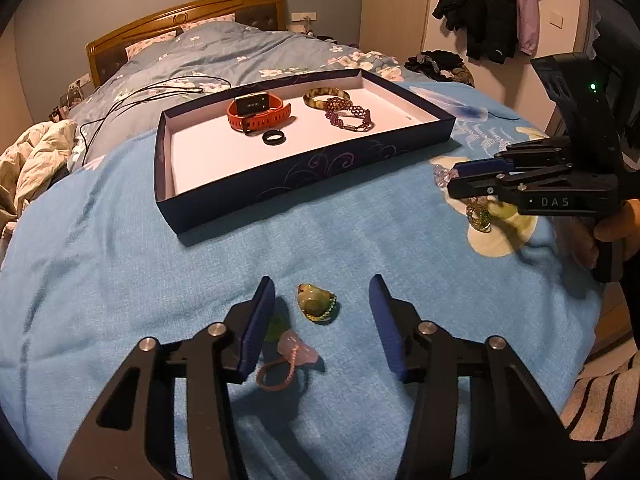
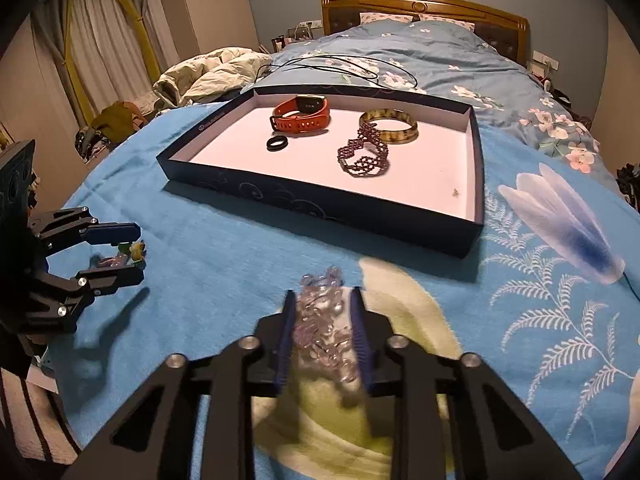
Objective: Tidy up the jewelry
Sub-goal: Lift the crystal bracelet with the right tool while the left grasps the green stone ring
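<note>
My right gripper (image 2: pixel 322 316) is clamped on a clear, pale-purple bead bracelet (image 2: pixel 320 320), its blue pads pressed to both sides of the beads, just above the blue blanket (image 2: pixel 224 264) & a cream flower patch printed on it. From my left wrist cam, that same gripper (image 1: pixel 454 174) comes in from the right side w/ the beads (image 1: pixel 442 172) poking out past its tips, and a small green-and-gold piece (image 1: pixel 478 218) lies on the blanket below it; can't tell what it is. My left gripper (image 1: pixel 322 300) is spread wide & holds nothing, jaws set either side of a green stone pendant (image 1: pixel 316 304) w/ a gold-tone rim that rests on the blanket between them, not touching either pad. Nearer the cam, by the left pad, lies a pink stone charm on a pink bead loop (image 1: pixel 286 358). Farther out sits a shallow dark-blue box lid (image 1: pixel 280 176) w/ a white inside, serving as the tray. In it: an orange smartwatch (image 1: pixel 258 114) at the back, a black ring (image 1: pixel 274 137) just in front of it, a mottled amber bangle (image 1: pixel 326 97), and a dark purple beaded bracelet (image 1: pixel 348 118) touching the bangle. Beyond the tray, black cords (image 1: pixel 160 90) trail over a floral duvet (image 1: pixel 248 48) toward a wood headboard (image 1: pixel 184 20).
</note>
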Demonstrator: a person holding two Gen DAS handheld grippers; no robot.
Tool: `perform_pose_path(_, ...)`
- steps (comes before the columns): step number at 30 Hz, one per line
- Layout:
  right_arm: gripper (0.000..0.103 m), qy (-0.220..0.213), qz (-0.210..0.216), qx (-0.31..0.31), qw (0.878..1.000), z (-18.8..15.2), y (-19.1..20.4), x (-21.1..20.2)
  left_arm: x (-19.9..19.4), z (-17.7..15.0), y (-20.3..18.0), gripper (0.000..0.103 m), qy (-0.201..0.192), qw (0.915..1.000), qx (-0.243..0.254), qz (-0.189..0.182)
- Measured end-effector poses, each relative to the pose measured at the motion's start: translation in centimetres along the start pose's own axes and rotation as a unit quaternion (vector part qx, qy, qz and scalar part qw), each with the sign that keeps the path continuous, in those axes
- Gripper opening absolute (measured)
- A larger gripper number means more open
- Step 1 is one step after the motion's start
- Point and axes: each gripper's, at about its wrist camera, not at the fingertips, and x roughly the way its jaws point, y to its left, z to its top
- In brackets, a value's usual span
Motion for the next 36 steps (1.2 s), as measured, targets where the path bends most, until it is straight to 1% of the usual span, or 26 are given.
perform_pose_path(2,0.017,-0.001,0.006,0.006,1.000,-0.1,-0.3,-0.1,0.1,0.0,0.1,0.044,0.001,1.0000,-0.003,-0.005)
perform_pose_path(3,0.015,-0.002,0.007,0.007,1.000,-0.1,-0.4,-0.2,0.1,0.1,0.1,0.042,0.003,1.0000,-0.004,-0.006)
perform_pose_path(5,0.013,-0.004,0.011,0.009,1.000,-0.2,-0.5,-0.3,0.3,0.1,0.1,0.035,0.008,0.9999,-0.005,-0.006)
perform_pose_path(6,0.009,-0.006,0.014,0.012,1.000,-0.2,-0.6,-0.4,0.5,0.1,0.1,0.033,0.011,0.9999,-0.004,-0.005)
perform_pose_path(9,0.008,-0.012,0.022,0.020,0.999,-0.1,-0.8,-0.7,0.6,0.1,0.1,0.026,0.013,0.9999,-0.002,0.001)
perform_pose_path(11,0.008,-0.015,0.026,0.026,0.999,-0.1,-0.9,-0.9,0.6,0.1,0.1,0.020,0.014,0.9999,-0.006,0.005)
perform_pose_path(20,0.008,-0.048,0.046,0.043,0.997,0.2,-1.1,-2.5,0.2,0.2,0.4,0.019,0.005,0.9998,-0.015,0.009)
perform_pose_path(27,0.008,-0.076,0.050,0.042,0.995,1.2,-0.9,-4.2,-0.9,0.7,0.3,0.019,-0.016,0.9997,-0.015,0.006)
perform_pose_path(36,0.008,-0.101,0.055,0.034,0.993,2.5,-0.2,-5.5,-2.3,1.9,0.3,0.019,-0.045,0.9988,-0.020,0.000)
